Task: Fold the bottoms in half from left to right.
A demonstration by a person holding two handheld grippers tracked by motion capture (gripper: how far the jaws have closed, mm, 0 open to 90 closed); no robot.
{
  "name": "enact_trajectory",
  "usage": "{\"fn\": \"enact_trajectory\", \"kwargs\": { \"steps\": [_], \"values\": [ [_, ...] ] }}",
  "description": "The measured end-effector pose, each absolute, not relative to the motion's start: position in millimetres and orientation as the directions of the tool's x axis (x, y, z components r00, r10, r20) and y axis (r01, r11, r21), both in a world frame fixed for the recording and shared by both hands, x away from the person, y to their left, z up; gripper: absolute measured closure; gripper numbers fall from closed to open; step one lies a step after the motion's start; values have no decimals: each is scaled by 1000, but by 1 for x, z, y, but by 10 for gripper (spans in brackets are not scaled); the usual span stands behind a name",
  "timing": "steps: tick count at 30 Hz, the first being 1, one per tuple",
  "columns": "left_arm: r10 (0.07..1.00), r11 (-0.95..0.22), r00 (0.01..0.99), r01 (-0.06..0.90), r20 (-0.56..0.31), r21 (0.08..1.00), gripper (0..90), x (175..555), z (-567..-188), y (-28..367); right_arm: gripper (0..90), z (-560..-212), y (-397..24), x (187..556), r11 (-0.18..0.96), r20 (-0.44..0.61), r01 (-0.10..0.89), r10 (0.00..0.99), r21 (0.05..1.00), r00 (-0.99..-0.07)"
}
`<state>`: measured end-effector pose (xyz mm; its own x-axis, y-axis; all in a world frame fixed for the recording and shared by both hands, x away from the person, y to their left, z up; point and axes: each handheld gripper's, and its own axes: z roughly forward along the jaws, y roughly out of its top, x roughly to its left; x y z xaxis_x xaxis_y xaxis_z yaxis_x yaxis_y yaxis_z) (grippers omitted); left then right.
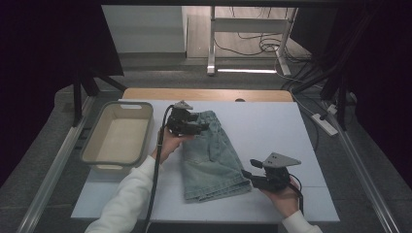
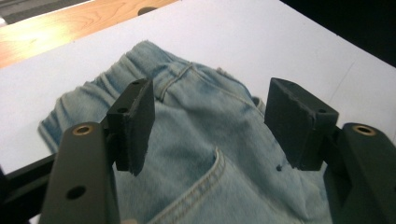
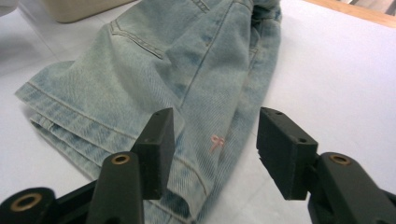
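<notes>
Folded denim shorts (image 1: 211, 158) lie lengthwise btwn both: left claw (image 1: 198, 127) wide at waistband, right claw (image 1: 251, 175) wide at hem

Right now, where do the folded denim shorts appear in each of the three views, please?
High view: the denim shorts lie at the centre of the white table, between the left gripper and the right gripper.
Left gripper view: the waistband end spreads under the open jaws.
Right gripper view: the hem end lies ahead, towards the upper left.
Shared landmark: the white table surface.
</notes>
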<state>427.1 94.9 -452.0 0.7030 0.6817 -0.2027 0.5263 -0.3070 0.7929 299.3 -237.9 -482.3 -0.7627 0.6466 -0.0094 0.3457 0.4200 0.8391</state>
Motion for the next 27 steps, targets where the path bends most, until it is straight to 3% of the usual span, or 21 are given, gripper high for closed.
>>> {"fn": "enact_trajectory", "kwargs": {
  "steps": [22,24,27],
  "values": [
    [706,-357,695,513,-134,781,345,374,-451,126,431,-487,-209,324,498,-7,353,586,792,-810],
    [713,-350,688,512,-131,784,344,370,-451,129,445,-487,-209,323,504,-6,354,581,788,-814],
    [715,-354,687,516,-130,780,343,364,-454,131,538,-488,-206,319,527,0,347,551,776,-835]
  ]
}}
